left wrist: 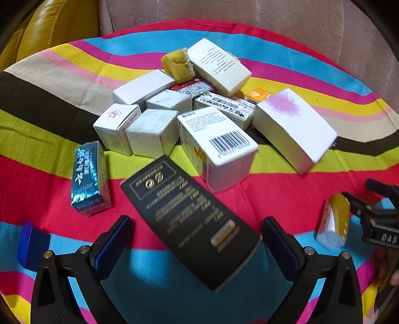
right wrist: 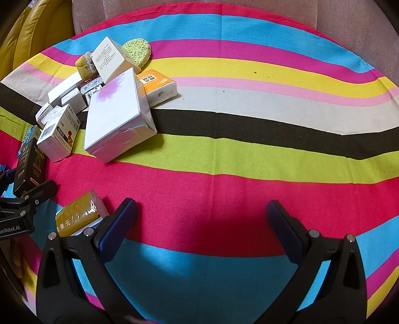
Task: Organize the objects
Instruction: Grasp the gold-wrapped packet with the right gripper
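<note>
A black box with gold print (left wrist: pixel 192 219) lies slanted on the striped cloth (right wrist: pixel 249 154), between the fingers of my left gripper (left wrist: pixel 197 224). The jaws are open and the left pad (left wrist: pixel 112 246) stands apart from the box. My right gripper (right wrist: pixel 200 205) is open over bare cloth with nothing between its fingers. A yellow-topped box (right wrist: pixel 79 214) lies just outside its left finger. Behind is a pile of boxes: a barcode box (left wrist: pixel 219 147), a large white box with a pink stain (left wrist: pixel 291 127), and a blue foil box (left wrist: pixel 89 177).
A yellow sponge (left wrist: pixel 178 64), a green sponge (right wrist: pixel 138 51) and an orange packet (right wrist: pixel 157 86) sit in the pile. A blue object (left wrist: pixel 32 246) lies at the left edge. A yellow leather cushion (left wrist: pixel 49 25) and a brownish sofa back (left wrist: pixel 224 15) rise behind the cloth.
</note>
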{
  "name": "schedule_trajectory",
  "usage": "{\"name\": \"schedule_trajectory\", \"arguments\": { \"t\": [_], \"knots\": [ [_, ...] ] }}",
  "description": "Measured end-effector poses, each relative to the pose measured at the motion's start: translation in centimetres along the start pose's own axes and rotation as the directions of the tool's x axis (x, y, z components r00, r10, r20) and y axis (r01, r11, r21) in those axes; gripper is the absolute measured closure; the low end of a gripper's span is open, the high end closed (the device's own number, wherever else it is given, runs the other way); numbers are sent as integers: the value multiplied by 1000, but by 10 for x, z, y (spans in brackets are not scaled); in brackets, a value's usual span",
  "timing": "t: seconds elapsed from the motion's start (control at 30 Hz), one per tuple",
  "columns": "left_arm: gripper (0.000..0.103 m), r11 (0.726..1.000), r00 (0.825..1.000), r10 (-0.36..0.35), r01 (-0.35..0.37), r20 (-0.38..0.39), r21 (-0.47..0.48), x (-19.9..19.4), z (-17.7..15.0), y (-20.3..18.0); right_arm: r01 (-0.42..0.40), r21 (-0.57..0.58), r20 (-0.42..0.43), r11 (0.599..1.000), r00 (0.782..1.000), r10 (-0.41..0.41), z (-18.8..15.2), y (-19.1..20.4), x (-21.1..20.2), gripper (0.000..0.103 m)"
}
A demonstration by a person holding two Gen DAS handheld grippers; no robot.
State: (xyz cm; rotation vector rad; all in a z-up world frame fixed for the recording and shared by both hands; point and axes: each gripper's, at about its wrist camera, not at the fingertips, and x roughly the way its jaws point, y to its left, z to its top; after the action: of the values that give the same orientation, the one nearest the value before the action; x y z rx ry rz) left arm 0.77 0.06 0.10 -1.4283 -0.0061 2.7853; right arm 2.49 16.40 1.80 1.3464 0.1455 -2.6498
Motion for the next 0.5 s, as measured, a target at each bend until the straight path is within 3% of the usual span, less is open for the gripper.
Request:
{"name": "schedule_trajectory", "arguments": {
  "t": [0.27, 0.4, 0.5],
  "knots": [
    [0, 1000, 1000, -7, 7, -2, 9, -25, -32, 28, -12, 41, -22, 999, 1000, 13, -4, -5, -9, 0],
    [0, 1000, 1000, 9, -9, 3, -21, -28, -36, 47, -142, 174, 9, 975, 990, 142, -17, -5, -29, 0],
    [0, 999, 1000, 17, -16, 8, -37, -29, -38, 55, -192, 145, 34, 971, 981, 189, -28, 18, -43, 0]
  ]
}}
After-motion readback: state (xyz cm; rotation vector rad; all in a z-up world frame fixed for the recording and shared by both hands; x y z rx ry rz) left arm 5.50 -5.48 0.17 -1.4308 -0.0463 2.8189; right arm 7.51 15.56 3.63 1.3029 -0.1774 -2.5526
